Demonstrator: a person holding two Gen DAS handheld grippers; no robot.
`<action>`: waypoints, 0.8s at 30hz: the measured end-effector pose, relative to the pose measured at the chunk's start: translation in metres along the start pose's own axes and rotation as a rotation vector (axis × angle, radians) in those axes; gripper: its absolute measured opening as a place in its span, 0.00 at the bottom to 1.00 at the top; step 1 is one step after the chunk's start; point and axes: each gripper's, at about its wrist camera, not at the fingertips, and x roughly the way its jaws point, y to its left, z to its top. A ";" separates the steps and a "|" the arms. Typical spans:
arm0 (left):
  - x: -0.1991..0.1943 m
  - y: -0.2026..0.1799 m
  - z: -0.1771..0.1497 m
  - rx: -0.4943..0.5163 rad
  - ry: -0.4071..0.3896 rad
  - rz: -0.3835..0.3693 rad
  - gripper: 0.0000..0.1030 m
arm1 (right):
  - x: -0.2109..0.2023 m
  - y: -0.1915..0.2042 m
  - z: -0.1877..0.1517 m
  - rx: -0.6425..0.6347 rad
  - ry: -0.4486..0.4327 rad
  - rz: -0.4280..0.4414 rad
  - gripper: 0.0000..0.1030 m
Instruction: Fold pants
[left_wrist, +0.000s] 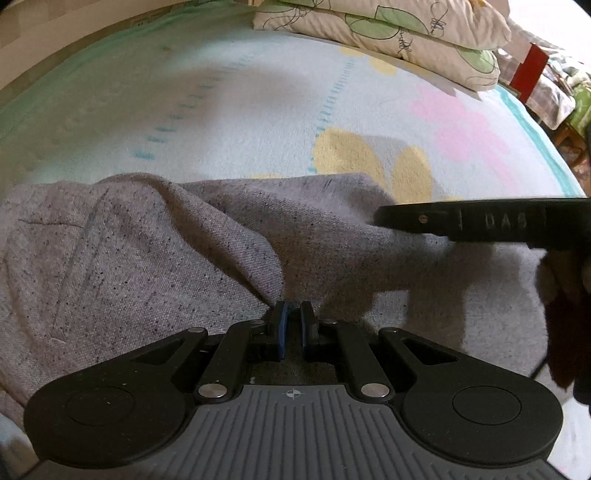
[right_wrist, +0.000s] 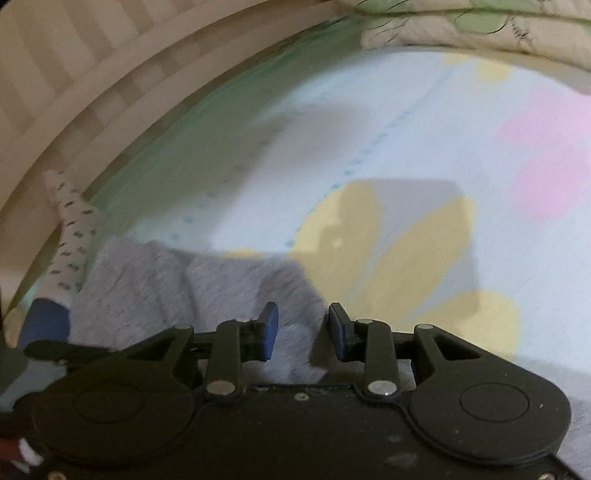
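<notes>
Grey speckled pants lie crumpled across the near part of a bed, with a raised fold running toward my left gripper. The left gripper's blue pads are close together and pinch that fold of the pants. The right gripper's body shows in the left wrist view as a black bar over the pants' right part. In the right wrist view my right gripper is open, its pads apart above the edge of the pants, holding nothing.
The bed carries a pale blanket with yellow and pink flower shapes. Floral pillows lie at the far edge. A dotted cloth and a blue item lie left of the pants by the striped wall.
</notes>
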 end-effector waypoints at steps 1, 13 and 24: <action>-0.002 0.000 0.001 -0.004 -0.005 -0.001 0.08 | -0.002 0.007 -0.004 -0.031 -0.019 -0.001 0.02; -0.029 -0.004 0.064 -0.012 -0.144 0.002 0.08 | -0.018 0.080 -0.070 -0.456 -0.080 -0.124 0.04; 0.022 0.001 0.052 -0.046 0.025 -0.029 0.09 | -0.026 0.077 -0.070 -0.432 -0.119 -0.134 0.11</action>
